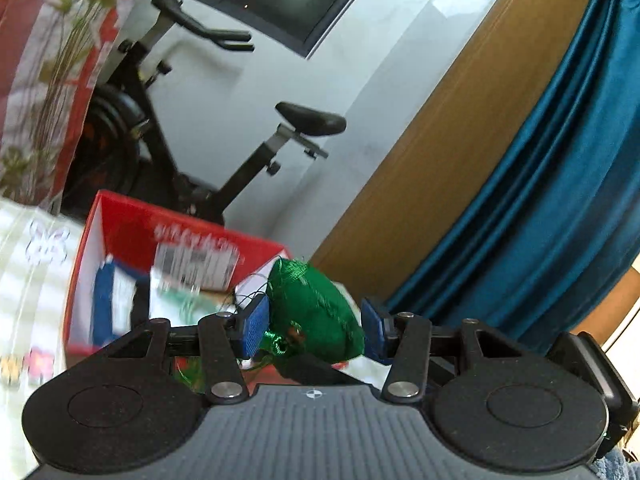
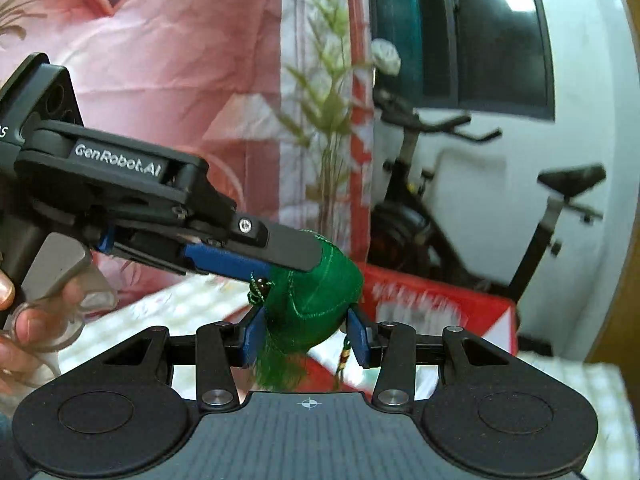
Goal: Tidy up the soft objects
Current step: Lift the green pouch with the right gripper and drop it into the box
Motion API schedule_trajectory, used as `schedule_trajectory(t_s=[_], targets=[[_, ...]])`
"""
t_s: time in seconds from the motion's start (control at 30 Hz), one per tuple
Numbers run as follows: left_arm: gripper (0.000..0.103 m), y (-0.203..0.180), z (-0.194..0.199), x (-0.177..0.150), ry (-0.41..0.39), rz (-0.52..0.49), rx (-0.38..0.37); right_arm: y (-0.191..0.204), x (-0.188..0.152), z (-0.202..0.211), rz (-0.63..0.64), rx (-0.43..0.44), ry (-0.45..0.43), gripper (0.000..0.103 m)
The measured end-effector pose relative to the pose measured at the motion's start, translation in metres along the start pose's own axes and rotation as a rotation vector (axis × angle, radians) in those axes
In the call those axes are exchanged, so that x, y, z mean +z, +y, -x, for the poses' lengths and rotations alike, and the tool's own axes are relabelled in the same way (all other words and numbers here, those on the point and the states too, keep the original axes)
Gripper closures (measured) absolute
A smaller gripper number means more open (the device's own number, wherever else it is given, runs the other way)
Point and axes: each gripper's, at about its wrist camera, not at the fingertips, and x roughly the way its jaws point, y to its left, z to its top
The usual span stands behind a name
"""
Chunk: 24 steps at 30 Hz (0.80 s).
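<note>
— Left wrist view: you've got one green pouch (image 1: pixel 316 312) between the blue pads of your left gripper (image 1: pixel 314 326), just in front of one red box (image 1: pixel 180 240). How many grippers hold it?

— Two. Your right gripper (image 2: pixel 306 336) clamps the same green pouch (image 2: pixel 320 300), and only that view shows your left gripper (image 2: pixel 288 258) reaching in from the side, plus your hand (image 2: pixel 24 320) on its trigger.

— And the exercise bike (image 1: pixel 192 128)?

— One, behind the box.

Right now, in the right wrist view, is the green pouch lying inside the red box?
No. The green pouch is up in the air between the right gripper pads, with the left gripper also clamped on it, in front of the red box.
</note>
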Motion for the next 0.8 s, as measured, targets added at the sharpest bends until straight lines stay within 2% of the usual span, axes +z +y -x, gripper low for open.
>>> schedule_trajectory(t_s=[0.2, 0.5, 0.6, 0.7, 0.8], targets=[[0.051, 0.002, -0.04, 0.022, -0.012, -0.013, -0.011, -0.029, 0.018, -0.027, 0.062, -0.051, -0.028, 0.062], [0.051, 0.012, -0.106, 0.012, 0.084, -0.018, -0.02, -0.069, -0.015, -0.055, 0.032, -0.116, 0.026, 0.062], [0.051, 0.015, -0.127, 0.008, 0.126, -0.027, 0.008, -0.08, -0.028, -0.065, 0.027, -0.134, 0.067, 0.062], [0.051, 0.019, -0.133, 0.004, 0.146, -0.055, 0.068, -0.087, -0.041, -0.075, 0.039, -0.159, 0.128, 0.062], [0.05, 0.021, -0.132, 0.002, 0.156, -0.117, 0.126, -0.091, -0.05, -0.077, 0.029, -0.191, 0.153, 0.061]])
